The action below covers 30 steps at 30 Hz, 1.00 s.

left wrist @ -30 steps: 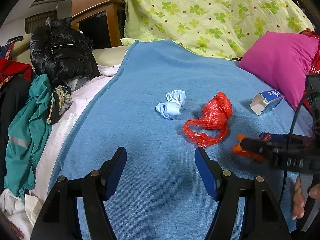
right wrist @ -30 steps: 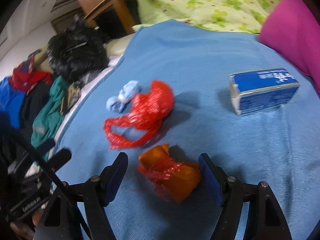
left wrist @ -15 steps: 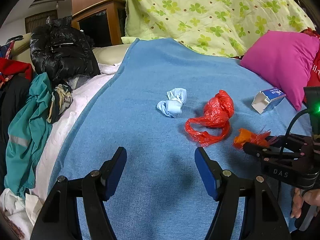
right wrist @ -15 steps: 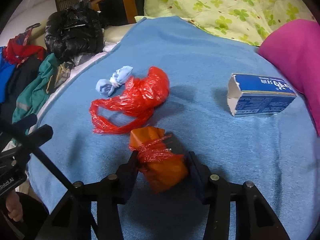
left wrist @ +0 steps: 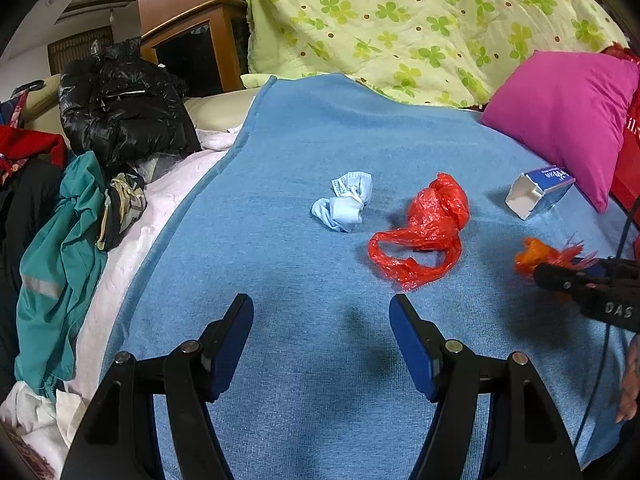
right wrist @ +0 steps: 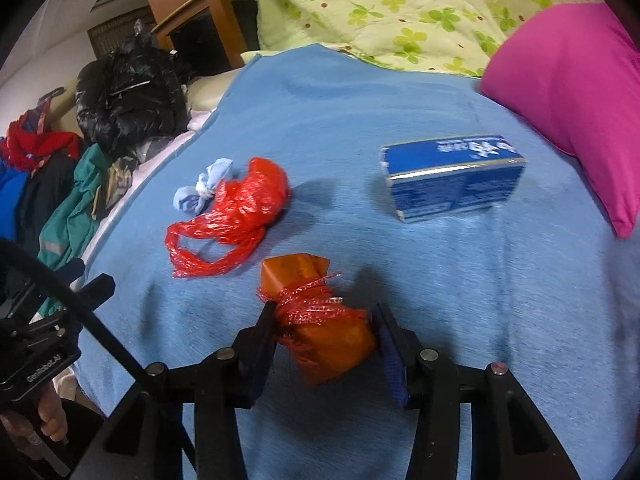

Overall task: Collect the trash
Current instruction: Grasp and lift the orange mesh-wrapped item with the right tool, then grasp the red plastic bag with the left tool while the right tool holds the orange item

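Hovering wide open over the blue blanket (left wrist: 320,360), the left gripper (left wrist: 322,334) holds nothing. Beyond lie a crumpled pale-blue mask (left wrist: 346,202), then a red plastic bag (left wrist: 424,230). Rightward, the right gripper (right wrist: 326,338) pinches an orange wrapper bundle (right wrist: 320,328), seemingly lifted; far right, a blue carton (right wrist: 454,178).

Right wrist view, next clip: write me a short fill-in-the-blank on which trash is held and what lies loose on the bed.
1. The right hand-held gripper is shut on the ____ wrapper bundle.
2. The left hand-held gripper is ____ and holds nothing.
3. The crumpled face mask lies beside the ____ plastic bag.
4. The blue carton lies on the ____ blanket.

Missing: orange; open; red; blue
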Available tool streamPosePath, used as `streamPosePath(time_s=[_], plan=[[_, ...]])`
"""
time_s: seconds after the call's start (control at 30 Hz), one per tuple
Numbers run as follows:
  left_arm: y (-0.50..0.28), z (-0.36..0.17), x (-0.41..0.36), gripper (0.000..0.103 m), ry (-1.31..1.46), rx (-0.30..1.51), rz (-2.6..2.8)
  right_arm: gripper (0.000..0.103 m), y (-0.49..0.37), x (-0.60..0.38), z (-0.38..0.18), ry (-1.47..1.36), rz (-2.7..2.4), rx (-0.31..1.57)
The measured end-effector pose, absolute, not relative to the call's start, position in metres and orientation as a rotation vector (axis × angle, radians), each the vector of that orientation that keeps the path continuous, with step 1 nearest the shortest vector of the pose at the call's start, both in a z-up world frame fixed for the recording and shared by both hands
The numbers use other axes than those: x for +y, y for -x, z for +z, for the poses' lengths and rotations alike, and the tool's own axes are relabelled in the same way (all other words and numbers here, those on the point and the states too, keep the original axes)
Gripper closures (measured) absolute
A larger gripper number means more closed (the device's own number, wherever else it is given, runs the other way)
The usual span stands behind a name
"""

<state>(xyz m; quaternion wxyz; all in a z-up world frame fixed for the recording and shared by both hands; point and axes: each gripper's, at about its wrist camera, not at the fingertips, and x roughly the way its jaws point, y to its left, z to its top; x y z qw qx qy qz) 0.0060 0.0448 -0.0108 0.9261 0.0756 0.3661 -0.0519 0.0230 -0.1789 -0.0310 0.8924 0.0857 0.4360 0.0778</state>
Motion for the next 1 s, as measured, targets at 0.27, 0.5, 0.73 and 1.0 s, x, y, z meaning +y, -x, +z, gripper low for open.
streamPosePath(time_s=[0.27, 0.5, 0.73, 1.0], plan=[[-0.012, -0.014, 0.031, 0.032, -0.162, 0.776, -0.123, 0.053, -0.017, -0.203, -0.026, -0.217, 0.140, 0.896], [-0.043, -0.007, 0.001, 0.030, -0.151, 0.789, -0.201, 0.053, -0.016, -0.220, -0.028, -0.241, 0.117, 0.913], [-0.083, -0.019, -0.018, 0.030, -0.068, 0.827, -0.279, 0.053, -0.013, -0.232, -0.027, -0.274, 0.113, 0.908], [-0.099, -0.034, -0.027, 0.031, -0.051, 0.865, -0.327, 0.053, -0.011, -0.235, -0.027, -0.302, 0.125, 0.897]])
